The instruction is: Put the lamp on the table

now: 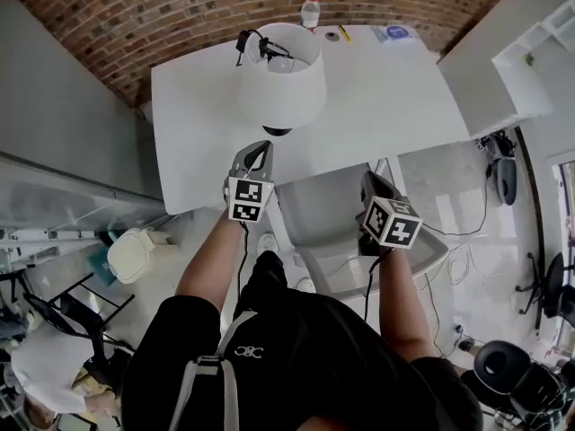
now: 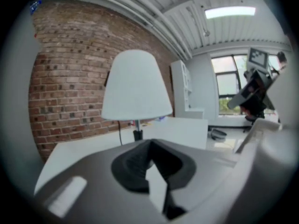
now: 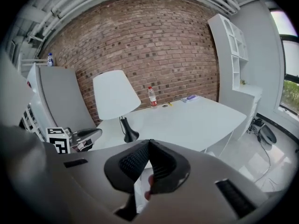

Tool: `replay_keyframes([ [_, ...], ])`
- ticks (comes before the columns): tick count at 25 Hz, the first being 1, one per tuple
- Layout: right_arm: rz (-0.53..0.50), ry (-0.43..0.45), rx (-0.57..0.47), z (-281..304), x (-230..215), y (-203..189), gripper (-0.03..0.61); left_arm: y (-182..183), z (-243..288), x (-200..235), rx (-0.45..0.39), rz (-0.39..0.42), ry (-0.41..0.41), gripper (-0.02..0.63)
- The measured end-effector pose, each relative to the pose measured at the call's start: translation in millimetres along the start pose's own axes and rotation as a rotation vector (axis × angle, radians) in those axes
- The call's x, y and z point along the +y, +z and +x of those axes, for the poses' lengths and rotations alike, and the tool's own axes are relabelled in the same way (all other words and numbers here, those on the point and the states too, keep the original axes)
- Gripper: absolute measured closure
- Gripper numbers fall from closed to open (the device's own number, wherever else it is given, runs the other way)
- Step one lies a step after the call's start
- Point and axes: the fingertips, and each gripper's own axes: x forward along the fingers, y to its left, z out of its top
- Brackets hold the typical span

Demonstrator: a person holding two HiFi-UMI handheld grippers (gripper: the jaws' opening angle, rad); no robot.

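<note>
A lamp [image 1: 280,79] with a white shade and a black base stands upright on the white table [image 1: 386,97], near its left half, with a black cord at the shade's top. My left gripper [image 1: 262,146] is shut and empty, just in front of the lamp's base at the table's near edge. In the left gripper view the lamp [image 2: 136,85] rises straight ahead beyond the closed jaws of the left gripper [image 2: 150,143]. My right gripper [image 1: 373,182] hovers over the chair, shut with nothing in it. In the right gripper view, beyond the tips of the right gripper [image 3: 149,143], the lamp [image 3: 114,94] stands to the left.
A plastic bottle [image 1: 310,12] with a red cap and a small blue item [image 1: 395,32] sit at the table's far edge by the brick wall. A grey mesh chair [image 1: 332,223] is tucked under the near edge. A white shelf unit [image 1: 503,70] stands to the right.
</note>
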Motion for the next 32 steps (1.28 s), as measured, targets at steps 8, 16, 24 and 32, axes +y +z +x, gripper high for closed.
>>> replay_keyframes([
  [8,-0.040,0.080,-0.183,-54.2,26.9,26.1,0.581,66.4,-92.4,-40.0,0.040,-0.003,0.167,0.614],
  [16,-0.103,0.178,-0.357,-142.2,46.0,51.7,0.581,123.9,-146.4,-108.3,0.016,-0.063,0.225,0.614],
  [24,-0.122,0.187,-0.357,-181.7,45.5,27.9,0.581,132.5,-171.9,-157.1,-0.002,-0.060,0.190,0.614],
  [32,-0.124,0.184,-0.362,-202.9,42.9,13.1,0.581,136.8,-184.9,-182.5,-0.027,-0.046,0.167,0.614],
])
